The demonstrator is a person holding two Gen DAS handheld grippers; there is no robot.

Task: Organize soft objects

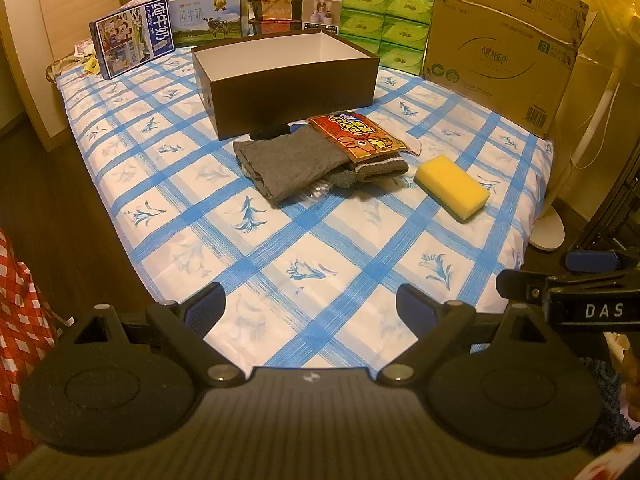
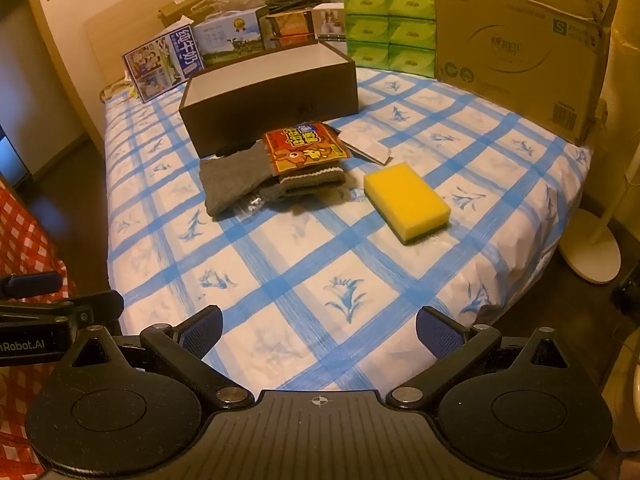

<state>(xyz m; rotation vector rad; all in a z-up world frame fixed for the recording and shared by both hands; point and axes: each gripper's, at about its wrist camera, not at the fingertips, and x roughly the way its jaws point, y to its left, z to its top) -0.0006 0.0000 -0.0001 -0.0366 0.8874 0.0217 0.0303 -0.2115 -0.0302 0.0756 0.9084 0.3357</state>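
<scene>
A yellow sponge (image 1: pixel 452 188) (image 2: pixel 406 200) lies on the blue-checked table, right of a pile: a folded grey cloth (image 1: pixel 280 164) (image 2: pixel 228 184), a grey striped knit glove (image 1: pixel 376 168) (image 2: pixel 316 184) and a red-orange packet (image 1: pixel 358 136) (image 2: pixel 304 148) on top. An open dark brown box (image 1: pixel 292 92) (image 2: pixel 272 100) with a white inside stands just behind the pile. My left gripper (image 1: pixel 310 308) is open and empty over the near table edge. My right gripper (image 2: pixel 318 332) is open and empty, also near the front edge, and shows at the right of the left wrist view (image 1: pixel 560 284).
Milk cartons (image 1: pixel 132 40), green tissue packs (image 1: pixel 384 24) and a big cardboard box (image 1: pixel 504 48) line the back of the table. A small clear plastic bag (image 1: pixel 316 192) pokes out under the cloth. A white stand base (image 2: pixel 592 256) is on the floor at the right.
</scene>
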